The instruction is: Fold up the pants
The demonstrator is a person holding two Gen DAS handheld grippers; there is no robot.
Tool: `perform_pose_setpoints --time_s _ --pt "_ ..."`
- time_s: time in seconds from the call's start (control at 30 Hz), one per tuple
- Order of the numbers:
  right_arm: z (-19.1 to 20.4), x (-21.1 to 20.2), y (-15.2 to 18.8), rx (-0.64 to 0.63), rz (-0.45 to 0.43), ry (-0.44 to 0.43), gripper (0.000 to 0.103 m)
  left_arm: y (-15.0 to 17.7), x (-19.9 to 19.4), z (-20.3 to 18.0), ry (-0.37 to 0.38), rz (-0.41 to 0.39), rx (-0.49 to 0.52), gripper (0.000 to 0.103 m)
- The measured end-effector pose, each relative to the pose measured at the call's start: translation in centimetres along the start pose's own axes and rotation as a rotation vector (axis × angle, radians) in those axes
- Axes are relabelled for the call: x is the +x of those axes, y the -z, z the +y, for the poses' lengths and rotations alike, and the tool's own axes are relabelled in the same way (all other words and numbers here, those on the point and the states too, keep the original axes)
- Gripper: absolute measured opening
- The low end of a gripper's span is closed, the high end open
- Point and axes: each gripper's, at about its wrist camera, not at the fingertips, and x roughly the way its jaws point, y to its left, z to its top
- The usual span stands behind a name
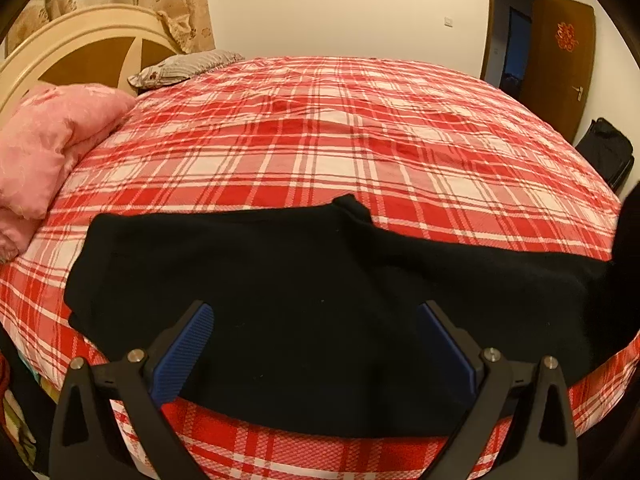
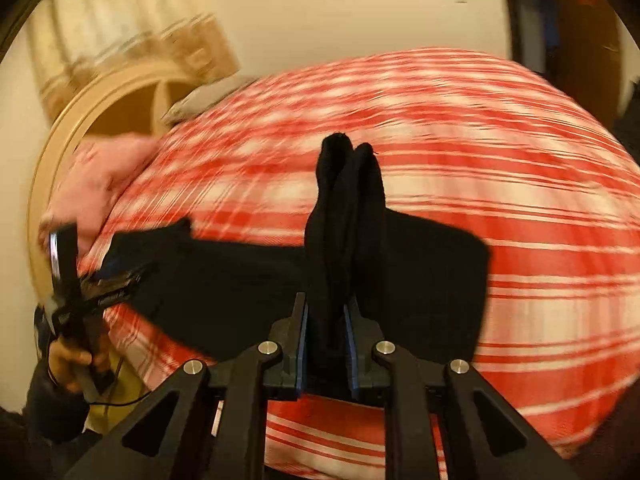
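The black pants (image 1: 304, 304) lay spread along the near edge of the bed (image 1: 360, 140). My left gripper (image 1: 316, 320) hovered over them with its fingers (image 1: 188, 344) wide apart, holding nothing. My right gripper (image 2: 325, 320) had closed on a bunched fold of the cloth, which stood up between the fingers (image 2: 301, 332). I judged the fabric soft, light and limp, so it would sag wherever unsupported. Pinching at hem and waistband corners seemed best.
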Motion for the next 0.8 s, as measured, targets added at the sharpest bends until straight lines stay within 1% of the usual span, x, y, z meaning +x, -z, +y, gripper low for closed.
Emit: perform_pose_setpoints --time_s 0.13,0.23,0.3,0.37,0.4,0.47,0.5,0.53,0.57,0.6,0.63,0.67,0.73,0.77,0.8 --pt "4.1 4.7 0.6 -0.071 0.049 -0.035 0.016 0.2 0.3 0.7 -0.005 0.007 -0.013 0.103" --pt "7.0 7.8 1.6 -0.155 0.077 -0.009 0.016 0.4 0.5 1.2 -0.011 0.01 -0.016 0.103" --pt "8.4 9.1 2.3 -0.211 0.078 0.02 0.016 0.4 0.8 1.7 -0.018 0.011 -0.016 0.103" --pt "9.4 9.7 2.7 -0.235 0.075 0.006 0.016 0.5 1.1 2.0 -0.025 0.017 -0.017 0.103" --pt "10.1 9.9 2.9 -0.257 0.067 0.015 0.016 0.6 1.3 2.1 -0.024 0.022 -0.02 0.103" --pt "11.3 10.3 3.4 -0.309 0.041 0.063 0.019 0.7 1.6 2.3 -0.019 0.032 -0.028 0.103" --pt "11.7 10.5 3.7 -0.324 0.033 0.072 0.022 0.8 1.7 2.3 -0.018 0.035 -0.028 0.103" --pt "11.9 10.5 3.8 -0.333 0.029 0.064 0.032 0.8 1.8 2.3 -0.017 0.039 -0.026 0.103" --pt "12.2 10.6 4.1 -0.343 0.023 0.037 0.05 0.9 1.9 2.2 -0.017 0.041 -0.023 0.103" --pt "12.5 10.7 4.4 -0.351 0.019 -0.007 0.059 0.9 2.0 2.3 -0.017 0.043 -0.021 0.103" --pt "12.9 10.8 4.6 -0.356 0.016 -0.038 0.071 0.9 2.0 2.2 -0.017 0.046 -0.02 0.103" --pt "13.3 10.7 4.9 -0.365 0.008 -0.06 0.073 0.9 2.0 2.3 -0.016 0.047 -0.018 0.103" --pt "14.1 10.4 5.3 -0.395 0.002 -0.101 0.073 0.9 2.0 2.3 -0.018 0.046 -0.016 0.103" --pt "14.1 9.9 5.4 -0.402 0.003 -0.144 0.073 0.8 1.9 2.3 -0.019 0.045 -0.014 0.103" --pt "13.9 9.2 5.3 -0.391 0.003 -0.214 0.073 0.8 1.8 2.3 -0.02 0.042 -0.011 0.103"
